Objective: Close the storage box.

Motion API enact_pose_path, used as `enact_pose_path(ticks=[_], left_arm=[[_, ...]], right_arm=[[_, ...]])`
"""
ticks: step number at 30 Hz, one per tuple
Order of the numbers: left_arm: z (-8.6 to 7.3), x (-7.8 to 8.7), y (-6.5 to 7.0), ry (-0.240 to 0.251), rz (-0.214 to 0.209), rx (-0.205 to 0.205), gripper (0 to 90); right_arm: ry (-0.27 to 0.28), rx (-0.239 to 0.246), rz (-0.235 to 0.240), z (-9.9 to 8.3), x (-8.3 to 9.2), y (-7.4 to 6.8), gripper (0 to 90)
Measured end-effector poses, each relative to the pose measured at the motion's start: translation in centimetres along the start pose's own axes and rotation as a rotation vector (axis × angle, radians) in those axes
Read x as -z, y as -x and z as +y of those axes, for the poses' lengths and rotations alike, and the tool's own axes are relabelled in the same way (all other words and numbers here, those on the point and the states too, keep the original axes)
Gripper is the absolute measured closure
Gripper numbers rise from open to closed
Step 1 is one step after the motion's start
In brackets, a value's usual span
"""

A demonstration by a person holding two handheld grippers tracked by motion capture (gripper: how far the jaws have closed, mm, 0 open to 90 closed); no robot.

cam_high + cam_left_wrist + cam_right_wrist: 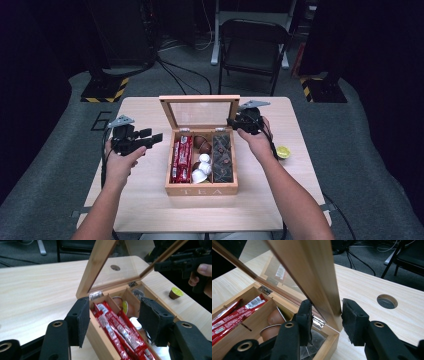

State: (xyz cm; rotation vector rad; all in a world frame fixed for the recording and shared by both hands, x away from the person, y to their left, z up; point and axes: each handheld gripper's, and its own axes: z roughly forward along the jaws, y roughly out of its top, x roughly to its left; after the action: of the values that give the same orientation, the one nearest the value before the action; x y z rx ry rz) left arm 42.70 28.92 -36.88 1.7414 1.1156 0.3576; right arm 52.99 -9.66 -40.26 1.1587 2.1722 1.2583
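A wooden tea box (202, 190) stands mid-table with its glass lid (200, 99) raised. Inside lie red packets (182, 159), brown and white capsules (202, 161) and dark tea bags (222, 157). My right gripper (234, 123) is at the lid's right edge. In the right gripper view the lid's wooden frame (322, 285) stands between the jaws of that gripper (325, 315), with a slim gap at each pad. My left gripper (152, 136) hovers open to the left of the box. In its own view the left gripper (113, 317) frames the red packets (117, 330) and holds nothing.
A yellow-topped capsule (283, 151) sits on the table to the right of the box. A round hole (387, 301) is cut in the tabletop (150, 210) behind the box. A folding chair (252, 42) stands beyond the far edge.
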Motion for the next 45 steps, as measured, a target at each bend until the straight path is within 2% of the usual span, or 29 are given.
enact_pose_path(ticks=[5,11,16,19,28,30,32,36,39,42,45], left_arm=[[1.1,-0.6,0.3,-0.003,0.004,-0.021,44.2],[2.3,-1.4,0.6,0.006,0.021,-0.025,44.4],[3.6,-2.0,1.1,0.02,0.028,-0.055,44.3],[4.4,-2.2,1.4,0.02,0.033,-0.072,47.4],[5.7,-2.6,1.9,0.014,0.056,-0.091,54.0],[5.8,-2.6,2.0,0.02,0.081,-0.118,58.1],[5.8,-2.6,2.0,0.025,0.084,-0.112,60.0],[5.7,-2.5,2.2,0.025,0.092,-0.125,60.8],[5.5,-2.4,2.2,0.03,0.087,-0.123,60.7],[5.2,-2.2,2.2,0.023,0.08,-0.134,60.7],[4.8,-2.0,2.3,0.027,0.071,-0.129,60.5]], right_arm=[[0.003,0.01,0.002,-0.3,0.2,-0.2,59.9],[0.005,0.009,-0.001,-0.5,0.3,-0.3,59.8],[0.009,0.006,0.0,-0.6,0.3,-0.3,59.6],[0.009,0.004,0.001,-0.6,0.3,-0.3,59.5],[0.008,-0.001,0.008,-0.6,0.4,-0.3,59.2],[0.007,-0.003,0.008,-0.6,0.4,-0.3,59.2],[0.007,-0.002,0.008,-0.6,0.4,-0.3,59.1],[0.01,-0.002,0.016,-0.7,0.4,-0.2,58.4],[0.017,-0.036,0.035,-0.8,0.5,-0.1,57.1],[0.024,-0.028,0.035,-0.9,0.7,-0.2,56.1],[0.037,-0.024,0.029,-0.9,1.1,-0.7,54.4]])
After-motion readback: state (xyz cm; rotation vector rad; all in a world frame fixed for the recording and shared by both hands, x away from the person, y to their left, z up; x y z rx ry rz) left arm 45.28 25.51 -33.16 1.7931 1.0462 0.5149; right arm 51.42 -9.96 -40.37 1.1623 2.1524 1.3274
